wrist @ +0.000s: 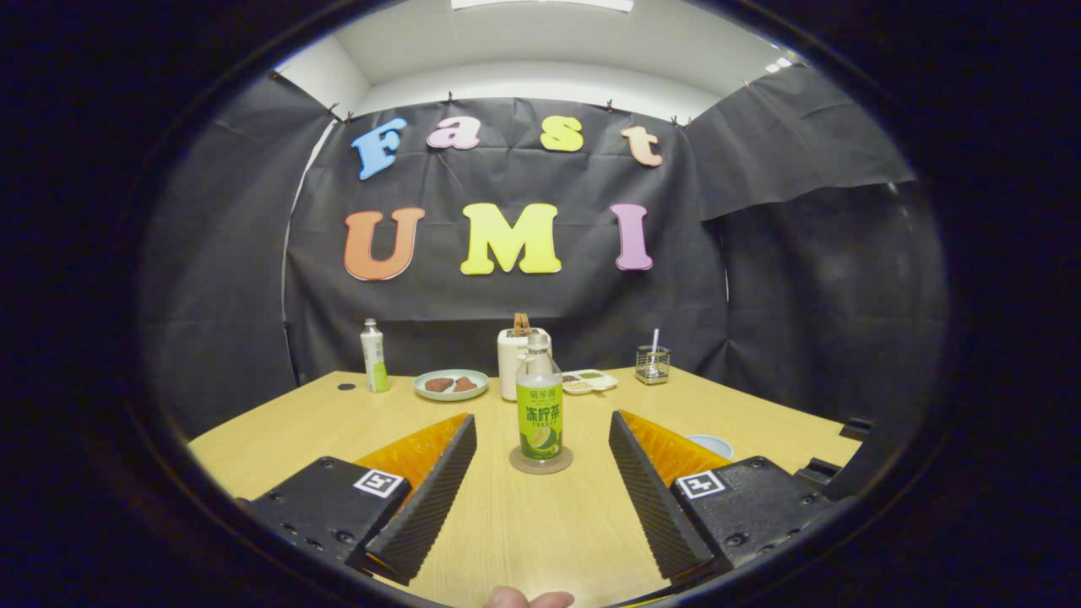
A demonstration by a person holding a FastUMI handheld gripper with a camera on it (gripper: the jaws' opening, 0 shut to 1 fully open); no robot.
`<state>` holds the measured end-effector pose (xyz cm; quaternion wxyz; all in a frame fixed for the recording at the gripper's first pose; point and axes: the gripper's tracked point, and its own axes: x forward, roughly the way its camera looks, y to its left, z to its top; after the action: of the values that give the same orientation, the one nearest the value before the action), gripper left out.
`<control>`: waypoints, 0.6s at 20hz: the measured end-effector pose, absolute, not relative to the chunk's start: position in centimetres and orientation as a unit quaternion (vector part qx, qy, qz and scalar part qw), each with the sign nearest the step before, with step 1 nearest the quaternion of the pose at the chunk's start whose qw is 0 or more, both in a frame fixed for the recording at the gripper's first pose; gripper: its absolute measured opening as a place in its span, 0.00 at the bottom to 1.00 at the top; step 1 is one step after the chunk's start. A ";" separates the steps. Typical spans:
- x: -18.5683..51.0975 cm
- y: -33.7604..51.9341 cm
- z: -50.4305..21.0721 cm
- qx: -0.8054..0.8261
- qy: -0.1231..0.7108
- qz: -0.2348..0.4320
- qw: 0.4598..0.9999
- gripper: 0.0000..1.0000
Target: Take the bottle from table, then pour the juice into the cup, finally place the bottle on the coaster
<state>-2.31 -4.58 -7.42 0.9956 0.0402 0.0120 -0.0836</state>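
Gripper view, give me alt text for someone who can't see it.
A bottle with a green label stands upright on a round coaster on a wooden table, just ahead of the open gripper, untouched by its fingers. Beyond it are a toaster, a plate and a second bottle.

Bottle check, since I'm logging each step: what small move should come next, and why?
Probably draw straight back. The bottle stands upright on the coaster, and the gripper is open, its fingers apart on either side, touching nothing. The placement looks done.
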 end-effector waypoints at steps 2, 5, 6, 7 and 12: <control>-2.8 -4.8 -7.1 0.033 0.006 -0.088 0.996 1.00; -3.2 -5.2 -7.2 0.030 0.015 -0.108 0.994 1.00; -3.2 -5.0 -7.2 0.035 0.013 -0.109 0.993 1.00; -3.3 -5.1 -7.1 0.038 0.012 -0.110 0.993 1.00; -3.6 -5.0 -7.5 0.030 0.022 -0.122 0.992 1.00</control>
<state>-3.60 -4.99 -7.52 0.9918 0.0303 0.0220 -0.1221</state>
